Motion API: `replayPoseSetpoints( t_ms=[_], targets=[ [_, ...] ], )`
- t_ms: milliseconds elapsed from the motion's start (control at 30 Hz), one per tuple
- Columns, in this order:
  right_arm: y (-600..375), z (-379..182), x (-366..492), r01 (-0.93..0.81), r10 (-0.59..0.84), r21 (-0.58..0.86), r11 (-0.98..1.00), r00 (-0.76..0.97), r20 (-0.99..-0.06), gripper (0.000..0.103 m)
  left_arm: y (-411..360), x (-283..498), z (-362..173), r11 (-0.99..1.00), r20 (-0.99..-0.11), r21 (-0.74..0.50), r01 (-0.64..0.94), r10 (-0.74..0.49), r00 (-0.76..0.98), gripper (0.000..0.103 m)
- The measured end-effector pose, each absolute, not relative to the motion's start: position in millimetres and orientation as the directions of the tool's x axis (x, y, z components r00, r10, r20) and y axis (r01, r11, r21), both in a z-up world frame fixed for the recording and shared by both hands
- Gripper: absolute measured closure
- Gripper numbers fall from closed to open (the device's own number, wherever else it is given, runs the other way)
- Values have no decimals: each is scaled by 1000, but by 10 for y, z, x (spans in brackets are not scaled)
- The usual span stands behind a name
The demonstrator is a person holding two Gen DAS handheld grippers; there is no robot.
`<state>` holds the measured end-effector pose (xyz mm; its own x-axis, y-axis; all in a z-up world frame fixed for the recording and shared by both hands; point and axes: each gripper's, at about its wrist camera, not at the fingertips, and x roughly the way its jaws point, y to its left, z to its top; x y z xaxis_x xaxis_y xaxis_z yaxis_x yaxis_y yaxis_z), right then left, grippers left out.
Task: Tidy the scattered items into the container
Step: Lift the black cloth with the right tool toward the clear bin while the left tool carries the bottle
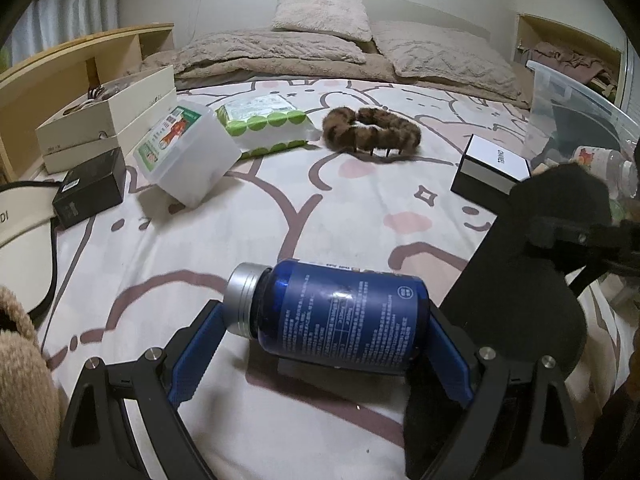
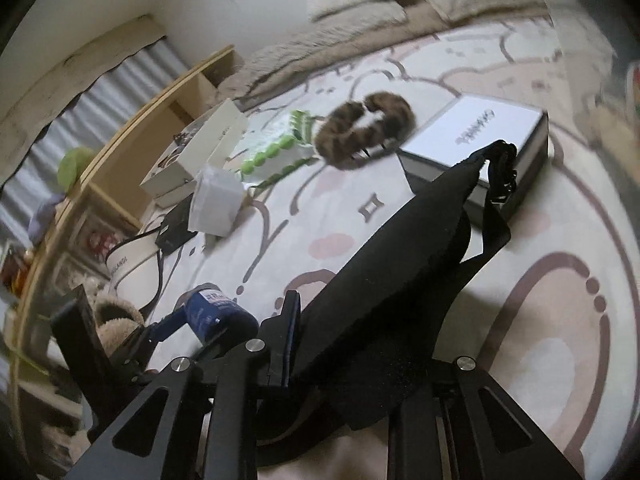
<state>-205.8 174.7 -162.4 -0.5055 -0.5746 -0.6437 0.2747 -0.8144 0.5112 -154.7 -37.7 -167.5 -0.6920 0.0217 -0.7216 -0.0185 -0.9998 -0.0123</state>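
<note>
My left gripper [image 1: 326, 326] is shut on a blue bottle [image 1: 340, 316] with a silver cap, held sideways just above the bed sheet. My right gripper [image 2: 360, 320] is shut on a black cloth pouch with straps [image 2: 392, 280], which also shows at the right of the left wrist view [image 1: 560, 216]. The clear plastic container [image 1: 576, 96] stands at the far right with a bottle [image 1: 600, 160] and other items inside. On the sheet lie a furry brown hair claw [image 1: 372, 132], a black-and-white box [image 1: 492, 168], a green wipes pack [image 1: 264, 124], a white plastic box [image 1: 188, 152] and a small black box [image 1: 90, 188].
Cream boxes [image 1: 108, 120] are stacked at the left by a wooden headboard shelf [image 1: 60, 68]. A white bag with a black strap [image 1: 24, 216] and a fluffy slipper [image 1: 20, 360] lie at the left edge. Pillows and a blanket [image 1: 320, 36] lie at the far end.
</note>
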Motion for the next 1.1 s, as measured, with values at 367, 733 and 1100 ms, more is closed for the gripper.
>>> replayPoseSetpoints(
  t_ms=[367, 733, 1100],
  targets=[
    [1744, -1230, -1815, 382, -586, 447, -809, -576, -569, 81, -333, -1324, -1384, -1000, -686, -9, 2, 5, -728, 8],
    [1902, -606, -1604, 478, -582, 335, -812, -621, -524, 83, -71, -1042, -846, -999, -644, -4, -32, 27, -764, 8],
    [2410, -37, -1489, 489, -538, 236, -839, -686, -490, 83, 316, -1009, -313, -996, -586, -3, -92, 76, -807, 8]
  ],
)
